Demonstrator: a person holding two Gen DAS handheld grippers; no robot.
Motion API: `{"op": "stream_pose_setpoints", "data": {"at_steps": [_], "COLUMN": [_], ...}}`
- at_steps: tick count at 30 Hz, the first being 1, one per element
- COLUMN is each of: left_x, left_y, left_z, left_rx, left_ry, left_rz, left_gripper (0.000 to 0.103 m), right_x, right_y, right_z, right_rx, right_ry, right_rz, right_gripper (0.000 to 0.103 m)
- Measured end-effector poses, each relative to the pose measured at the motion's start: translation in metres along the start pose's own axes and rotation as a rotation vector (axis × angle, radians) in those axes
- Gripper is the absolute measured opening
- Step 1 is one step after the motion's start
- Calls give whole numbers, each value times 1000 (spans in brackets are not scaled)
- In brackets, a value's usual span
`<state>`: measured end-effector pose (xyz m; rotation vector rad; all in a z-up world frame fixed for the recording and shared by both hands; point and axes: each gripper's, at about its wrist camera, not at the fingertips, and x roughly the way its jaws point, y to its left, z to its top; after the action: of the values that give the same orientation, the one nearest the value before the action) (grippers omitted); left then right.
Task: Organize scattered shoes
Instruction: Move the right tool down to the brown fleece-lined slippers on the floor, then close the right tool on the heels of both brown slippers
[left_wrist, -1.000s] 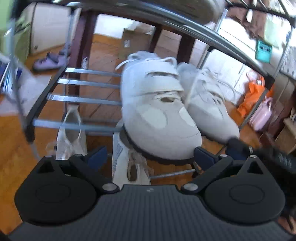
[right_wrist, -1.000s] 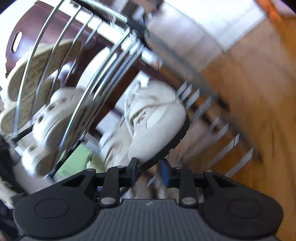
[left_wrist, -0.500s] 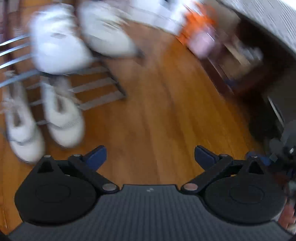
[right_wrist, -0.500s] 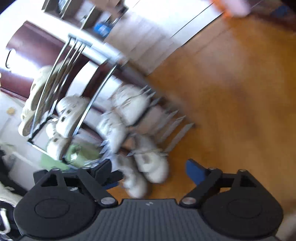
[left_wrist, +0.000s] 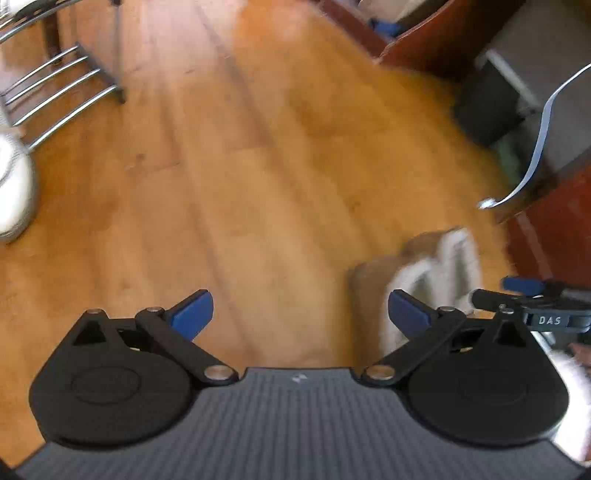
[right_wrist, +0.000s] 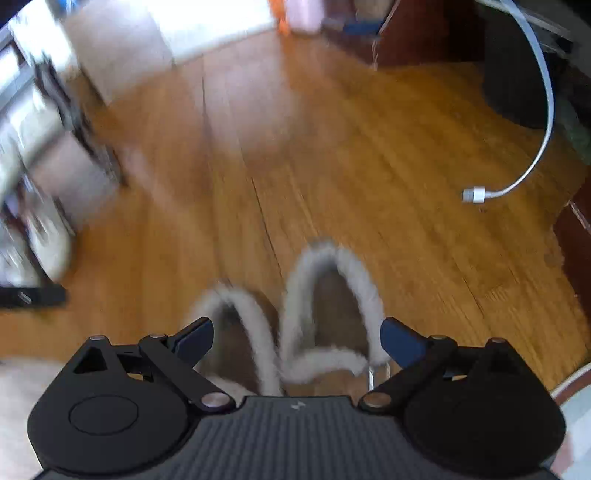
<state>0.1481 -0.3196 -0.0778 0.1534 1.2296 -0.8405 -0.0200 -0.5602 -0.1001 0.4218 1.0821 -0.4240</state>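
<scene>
Leftmost in the left wrist view, a white shoe (left_wrist: 13, 192) sits on the wooden floor (left_wrist: 229, 166) just in front of the chrome bars of the shoe rack (left_wrist: 62, 92). Further right, the left claw (left_wrist: 300, 312) stands wide with nothing between its blue pads, only bare boards. Right of it lies a pair of brown slippers with white fleece trim (left_wrist: 436, 273), blurred, and beyond them the right claw's dark tip (left_wrist: 524, 295) shows at the edge.

From the right wrist view, the rack (right_wrist: 40, 155) is a blur at the left. The right claw (right_wrist: 297, 338) is spread wide and empty above the slippers (right_wrist: 325, 306), which lie side by side on the floor (right_wrist: 369, 166), not touched by the pads. At far right a white cable with a plug (right_wrist: 474, 194) hangs.
</scene>
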Motion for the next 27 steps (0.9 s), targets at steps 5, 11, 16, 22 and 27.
{"op": "stream_pose_setpoints", "data": {"at_steps": [5,11,16,22,27], "left_x": [5,13,-6,-49,-86], "left_y": [58,103,130,155,168], "left_z": [-17,-34,-36,-36,-41], "left_rx": [-170,-314,-418,-461,-476], "left_ry": [36,77,4,-129,-276], "left_rz": [18,24,76,160,283], "left_gripper": [103,103,103,103,103], "right_x": [56,110,100,85,70], "right_y": [-1,23,36,93,177], "right_z": [13,22,53,112,158], "right_rx": [11,-113,-73,-130,-318], "right_ry": [83,29,-93,-199,-205], "right_rz": [24,-17,129,360,417], "right_gripper": [99,94,21,21,21]}}
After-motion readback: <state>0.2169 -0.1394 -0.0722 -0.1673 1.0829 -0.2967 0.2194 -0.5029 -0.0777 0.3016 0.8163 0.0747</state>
